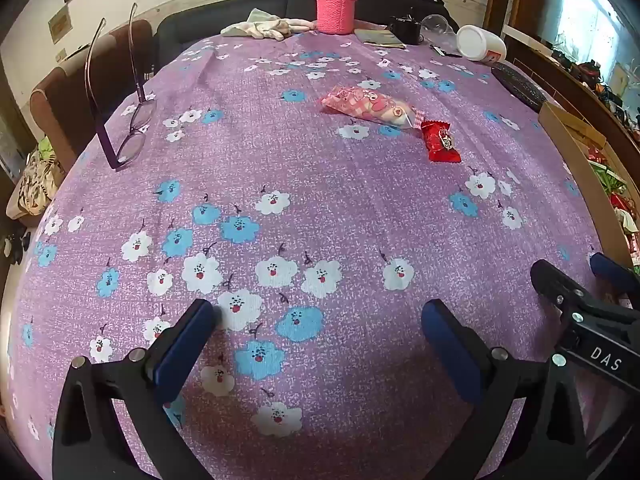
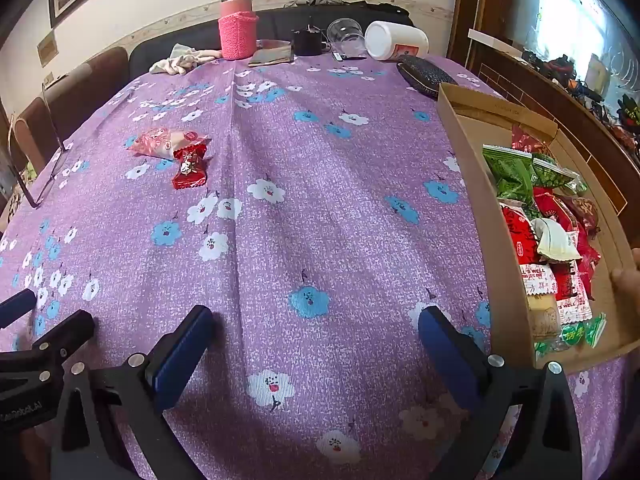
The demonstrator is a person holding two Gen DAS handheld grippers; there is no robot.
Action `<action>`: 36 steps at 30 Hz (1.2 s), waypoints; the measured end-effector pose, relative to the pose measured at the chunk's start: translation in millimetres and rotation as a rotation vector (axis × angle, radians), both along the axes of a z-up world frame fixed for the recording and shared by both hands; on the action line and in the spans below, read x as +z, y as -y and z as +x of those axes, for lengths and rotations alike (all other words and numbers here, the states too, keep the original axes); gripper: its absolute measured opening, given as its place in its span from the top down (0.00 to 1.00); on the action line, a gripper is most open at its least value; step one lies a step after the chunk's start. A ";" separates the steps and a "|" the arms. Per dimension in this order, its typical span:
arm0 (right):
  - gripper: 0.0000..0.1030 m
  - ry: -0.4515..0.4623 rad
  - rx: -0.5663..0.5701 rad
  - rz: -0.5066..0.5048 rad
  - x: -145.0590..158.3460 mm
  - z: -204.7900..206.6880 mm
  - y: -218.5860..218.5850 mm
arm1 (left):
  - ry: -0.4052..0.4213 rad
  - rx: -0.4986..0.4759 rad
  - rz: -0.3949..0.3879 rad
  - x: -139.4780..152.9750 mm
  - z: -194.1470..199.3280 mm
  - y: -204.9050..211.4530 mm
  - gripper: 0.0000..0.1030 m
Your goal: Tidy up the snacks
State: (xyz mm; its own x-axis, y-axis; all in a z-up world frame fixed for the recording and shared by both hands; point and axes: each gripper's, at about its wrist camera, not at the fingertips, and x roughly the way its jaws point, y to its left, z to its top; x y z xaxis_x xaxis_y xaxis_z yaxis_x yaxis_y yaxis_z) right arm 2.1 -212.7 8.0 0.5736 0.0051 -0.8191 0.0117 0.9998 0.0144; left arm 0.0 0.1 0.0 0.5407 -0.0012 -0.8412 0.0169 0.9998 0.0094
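A pink patterned snack bag (image 1: pixel 370 105) and a small red snack packet (image 1: pixel 439 141) lie side by side on the purple flowered tablecloth; both also show in the right wrist view, the bag (image 2: pixel 160 142) and the red packet (image 2: pixel 191 170). A cardboard box (image 2: pixel 472 152) at the table's right edge holds several green, red and white snack packets (image 2: pixel 540 216). My left gripper (image 1: pixel 316 340) is open and empty, low over the cloth near the front. My right gripper (image 2: pixel 316 344) is open and empty, just left of the box.
Purple glasses (image 1: pixel 128 136) stand at the left. At the far edge are a pink knit-covered flask (image 1: pixel 335 4), a cloth (image 1: pixel 264 26), a black mug (image 2: pixel 308 42), a clear cup (image 2: pixel 346 36), a tipped white jar (image 2: pixel 396 42) and a dark case (image 2: pixel 426 74).
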 end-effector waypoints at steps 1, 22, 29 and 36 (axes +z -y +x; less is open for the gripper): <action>0.01 0.000 0.000 0.000 0.1 -0.1 0.0 | 0.001 0.000 0.003 0.0 0.0 0.1 0.00; 0.01 -0.002 0.000 0.000 -0.7 1.3 -1.1 | 0.000 0.000 0.002 0.0 0.0 0.0 0.00; 0.01 -0.002 0.000 0.000 -0.5 2.7 -0.9 | 0.001 0.000 0.002 0.4 -0.2 0.2 0.00; 0.01 -0.002 0.000 0.000 0.0 2.8 -1.1 | 0.000 0.000 0.002 0.2 0.0 0.1 0.00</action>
